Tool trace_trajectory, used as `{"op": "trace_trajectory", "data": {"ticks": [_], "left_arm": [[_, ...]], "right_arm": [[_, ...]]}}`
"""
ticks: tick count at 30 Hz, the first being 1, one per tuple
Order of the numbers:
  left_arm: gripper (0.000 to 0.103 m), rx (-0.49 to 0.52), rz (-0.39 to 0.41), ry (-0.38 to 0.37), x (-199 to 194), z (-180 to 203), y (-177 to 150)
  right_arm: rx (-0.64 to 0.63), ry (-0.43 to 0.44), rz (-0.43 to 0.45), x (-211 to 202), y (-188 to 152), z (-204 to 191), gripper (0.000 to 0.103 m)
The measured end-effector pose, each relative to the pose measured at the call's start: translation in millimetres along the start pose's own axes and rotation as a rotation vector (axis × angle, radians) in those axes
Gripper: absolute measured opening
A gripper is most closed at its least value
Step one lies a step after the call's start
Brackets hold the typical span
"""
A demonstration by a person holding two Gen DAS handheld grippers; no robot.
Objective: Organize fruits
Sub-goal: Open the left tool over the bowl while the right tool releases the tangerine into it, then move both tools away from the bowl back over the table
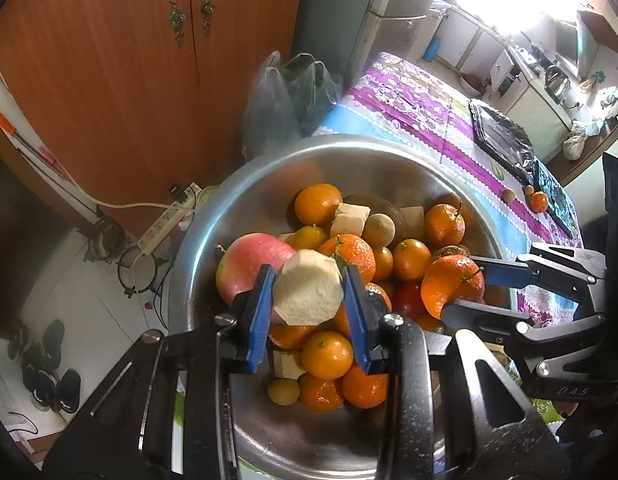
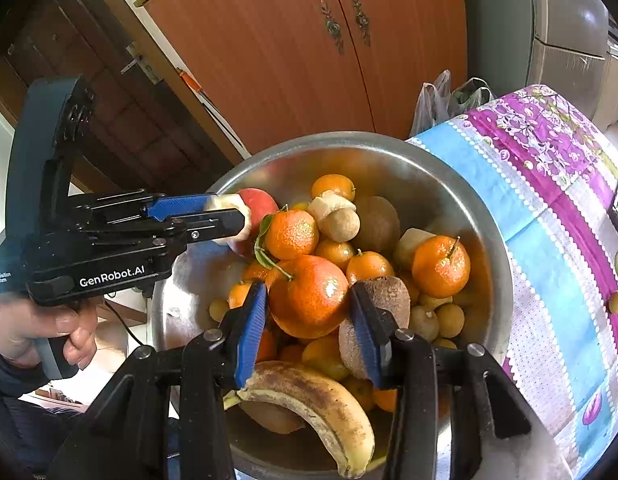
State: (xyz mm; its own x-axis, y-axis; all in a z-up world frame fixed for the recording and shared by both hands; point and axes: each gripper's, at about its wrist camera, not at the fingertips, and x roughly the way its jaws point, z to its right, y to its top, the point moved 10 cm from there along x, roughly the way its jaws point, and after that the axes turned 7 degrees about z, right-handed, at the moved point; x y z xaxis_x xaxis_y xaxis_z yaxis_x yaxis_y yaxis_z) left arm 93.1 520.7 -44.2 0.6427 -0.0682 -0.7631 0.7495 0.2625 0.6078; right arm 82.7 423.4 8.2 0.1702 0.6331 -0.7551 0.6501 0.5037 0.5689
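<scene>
Now both grippers work over the heaped metal bowl on the patterned tablecloth.

Right gripper clamps a big orange atop the pile; left gripper pinches a pale peeled fruit chunk above the apple.

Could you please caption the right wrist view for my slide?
Right gripper clamps an orange over the fruit bowl; left gripper holds a pale piece.

Our left gripper and right gripper are matte black frames with silver screws and ribbed blue fingers. White "GenRobot.AI" lettering marks the left. Our sleeve is dark.
</scene>
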Motion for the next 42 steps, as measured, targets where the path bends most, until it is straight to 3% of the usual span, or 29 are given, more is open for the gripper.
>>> {"op": "trace_trajectory", "data": {"ticks": [10, 12, 14, 20, 34, 42], "left_arm": [[0.036, 0.008, -0.007, 0.008, -0.1, -0.8, -1.8], [0.041, 0.011, -0.011, 0.014, 0.5, -0.6, -2.0], [0.058, 0.013, -0.008, 0.025, 0.1, -0.7, -1.6], [0.074, 0.014, 0.007, 0.05, -0.8, -0.4, 2.7], [0.075, 0.042, 0.022, 0.055, -2.9, 16.5, 9.6], [0.075, 0.125, 0.068, -0.019, -4.9, 76.0, 30.7]], "right_arm": [[0.014, 0.004, 0.029, -5.4, 2.9, -1.8, 0.046], [0.021, 0.001, 0.035, -7.4, 2.1, -0.2, 0.046], [0.031, -0.001, 0.039, -10.8, 1.1, 0.6, 0.049], [0.056, -0.012, 0.055, -21.0, 0.4, 6.8, 0.056], [0.095, -0.032, 0.104, -50.7, -7.8, 18.8, 0.058], [0.189, -0.103, 0.143, -89.7, -38.6, 57.1, 0.058]]}}
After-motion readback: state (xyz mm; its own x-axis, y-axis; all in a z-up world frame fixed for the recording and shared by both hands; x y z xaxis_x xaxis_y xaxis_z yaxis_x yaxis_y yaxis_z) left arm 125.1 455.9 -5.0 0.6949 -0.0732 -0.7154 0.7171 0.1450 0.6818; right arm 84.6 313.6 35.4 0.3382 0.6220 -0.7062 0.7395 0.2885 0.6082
